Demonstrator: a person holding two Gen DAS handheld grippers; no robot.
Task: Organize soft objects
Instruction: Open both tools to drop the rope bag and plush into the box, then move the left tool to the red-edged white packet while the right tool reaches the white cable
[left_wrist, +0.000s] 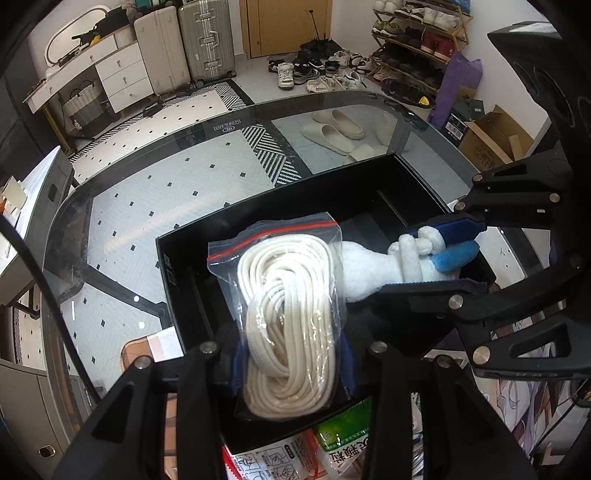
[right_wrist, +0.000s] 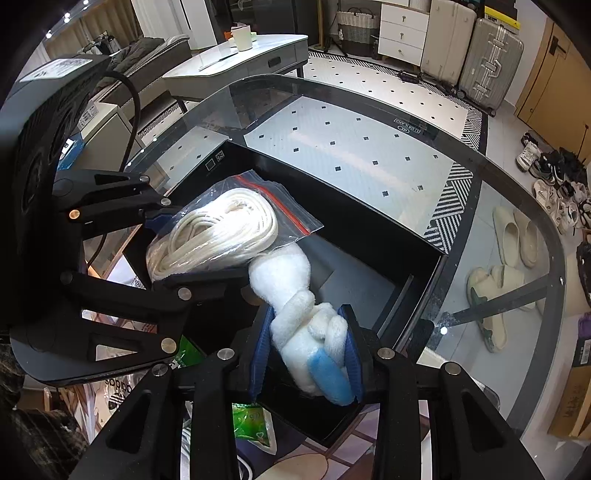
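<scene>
My left gripper (left_wrist: 291, 363) is shut on a clear zip bag of coiled white rope (left_wrist: 291, 321) and holds it over the open black box (left_wrist: 173, 273) on the glass table. The bag also shows in the right wrist view (right_wrist: 221, 229), held by the left gripper (right_wrist: 162, 243). My right gripper (right_wrist: 306, 354) is shut on a white plush toy with blue tips (right_wrist: 295, 295), also above the box (right_wrist: 388, 229). In the left wrist view the toy (left_wrist: 373, 266) lies between the right gripper's blue pads (left_wrist: 450, 229), touching the bag.
The glass table (left_wrist: 147, 177) has a dark curved rim. Packets with green and red print (left_wrist: 332, 446) lie below the box near me. Slippers (left_wrist: 332, 129), suitcases and a shoe rack stand on the floor beyond. A white side table (right_wrist: 236, 62) is at the far left.
</scene>
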